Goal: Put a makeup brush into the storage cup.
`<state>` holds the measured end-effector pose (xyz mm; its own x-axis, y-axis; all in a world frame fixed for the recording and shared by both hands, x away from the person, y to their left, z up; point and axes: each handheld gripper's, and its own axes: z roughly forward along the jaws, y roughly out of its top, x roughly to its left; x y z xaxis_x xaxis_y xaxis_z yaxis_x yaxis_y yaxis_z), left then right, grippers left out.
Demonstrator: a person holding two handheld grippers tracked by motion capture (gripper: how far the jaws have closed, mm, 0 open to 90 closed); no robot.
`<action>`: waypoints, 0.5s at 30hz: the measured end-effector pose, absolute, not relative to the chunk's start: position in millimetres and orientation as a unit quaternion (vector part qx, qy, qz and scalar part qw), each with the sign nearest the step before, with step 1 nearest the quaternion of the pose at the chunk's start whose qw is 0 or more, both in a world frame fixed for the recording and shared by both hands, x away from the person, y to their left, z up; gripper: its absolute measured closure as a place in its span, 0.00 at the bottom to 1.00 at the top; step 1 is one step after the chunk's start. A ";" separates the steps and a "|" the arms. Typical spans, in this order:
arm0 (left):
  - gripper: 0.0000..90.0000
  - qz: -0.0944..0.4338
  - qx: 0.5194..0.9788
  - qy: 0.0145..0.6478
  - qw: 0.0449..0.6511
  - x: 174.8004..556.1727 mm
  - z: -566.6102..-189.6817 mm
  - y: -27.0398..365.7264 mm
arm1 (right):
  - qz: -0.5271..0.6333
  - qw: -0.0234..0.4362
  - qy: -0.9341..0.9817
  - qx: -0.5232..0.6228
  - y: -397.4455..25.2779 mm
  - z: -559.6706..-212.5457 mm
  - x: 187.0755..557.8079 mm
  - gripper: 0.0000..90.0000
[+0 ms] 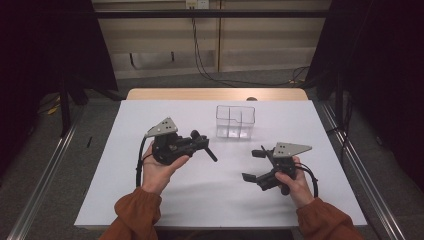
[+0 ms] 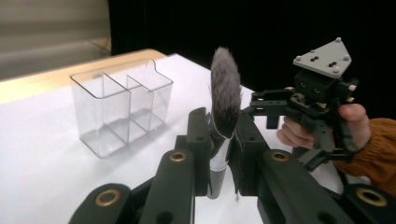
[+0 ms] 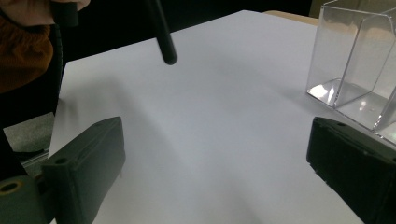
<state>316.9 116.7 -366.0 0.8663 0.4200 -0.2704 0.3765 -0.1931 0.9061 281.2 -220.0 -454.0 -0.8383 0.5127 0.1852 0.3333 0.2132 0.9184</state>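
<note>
A makeup brush (image 2: 225, 93) with a grey bristle head and a black handle stands between the jaws of my left gripper (image 2: 222, 126), which is shut on its ferrule. In the high view my left gripper (image 1: 200, 139) hovers left of centre over the white table, and the brush handle (image 1: 211, 153) slants down to the right. The handle tip (image 3: 164, 44) hangs above the table in the right gripper view. My right gripper (image 1: 252, 165) is open and holds nothing, its jaws (image 3: 217, 154) wide apart. A clear divided box (image 1: 235, 121) stands empty behind both grippers.
The clear box (image 2: 121, 105) has three compartments and sits near the table's far edge (image 1: 215, 94). Its corner (image 3: 355, 65) shows close to my right gripper's far jaw. A white sheet (image 1: 150, 200) covers the table. Dark curtains and floor rails flank both sides.
</note>
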 end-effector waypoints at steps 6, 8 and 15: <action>0.89 0.021 0.804 0.227 0.549 318.5 -355.4 102.5 | 0.561 0.070 0.779 0.272 -216.7 -455.0 281.8 0.04; 0.89 0.019 0.816 0.222 0.534 319.8 -353.8 98.1 | 0.561 0.068 0.780 0.271 -216.3 -454.8 282.1 0.05; 0.89 -0.011 0.837 0.226 0.498 325.8 -354.6 90.4 | 0.558 0.068 0.782 0.269 -215.1 -454.3 282.8 0.05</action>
